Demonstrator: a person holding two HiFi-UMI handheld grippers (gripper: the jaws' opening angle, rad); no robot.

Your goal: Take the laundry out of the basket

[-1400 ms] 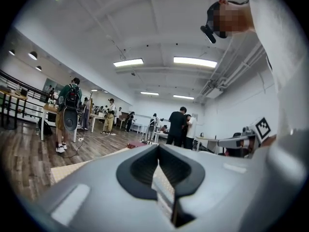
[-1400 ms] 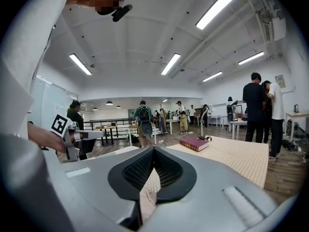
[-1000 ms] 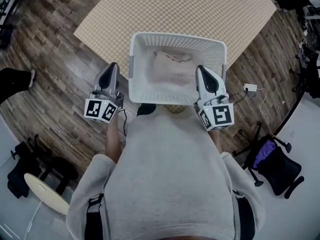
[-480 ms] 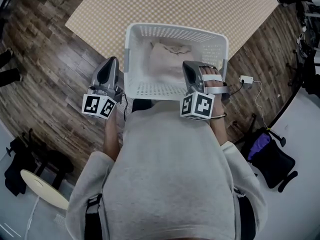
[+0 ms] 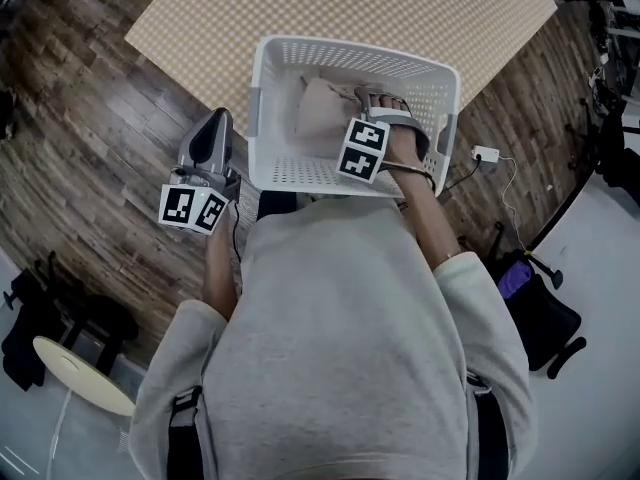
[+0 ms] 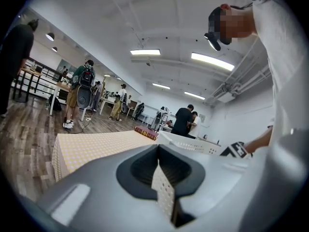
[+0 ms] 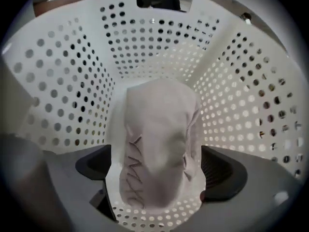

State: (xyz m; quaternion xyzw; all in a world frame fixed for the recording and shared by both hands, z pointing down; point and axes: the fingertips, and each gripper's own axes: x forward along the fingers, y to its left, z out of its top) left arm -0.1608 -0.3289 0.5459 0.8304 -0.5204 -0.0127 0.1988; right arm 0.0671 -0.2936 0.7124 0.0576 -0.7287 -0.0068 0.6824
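A white perforated basket (image 5: 350, 50) stands in front of me with a pale beige garment (image 5: 325, 113) bunched inside. My right gripper (image 5: 378, 108) points straight down into the basket, its marker cube on top. In the right gripper view, its jaws (image 7: 159, 170) have just been opening and stand wide on either side of the garment (image 7: 161, 129), with neither pad pressing on it. The basket wall (image 7: 159, 37) rises all around. My left gripper (image 5: 216, 120) hangs outside the basket's left side, roughly level, shut and empty (image 6: 161, 178).
A beige checked surface (image 5: 300, 8) lies beyond the basket. On the wood floor are a white charger with its cable (image 5: 485, 154) at right, a black-and-purple folded stand (image 5: 530, 303) and a pale round board (image 5: 75, 373) at lower left. Several people stand far back in the left gripper view.
My right gripper swung from the basket's near right corner in over the garment, tipped nose-down, sank into the basket and opened. The left gripper stayed about where it was.
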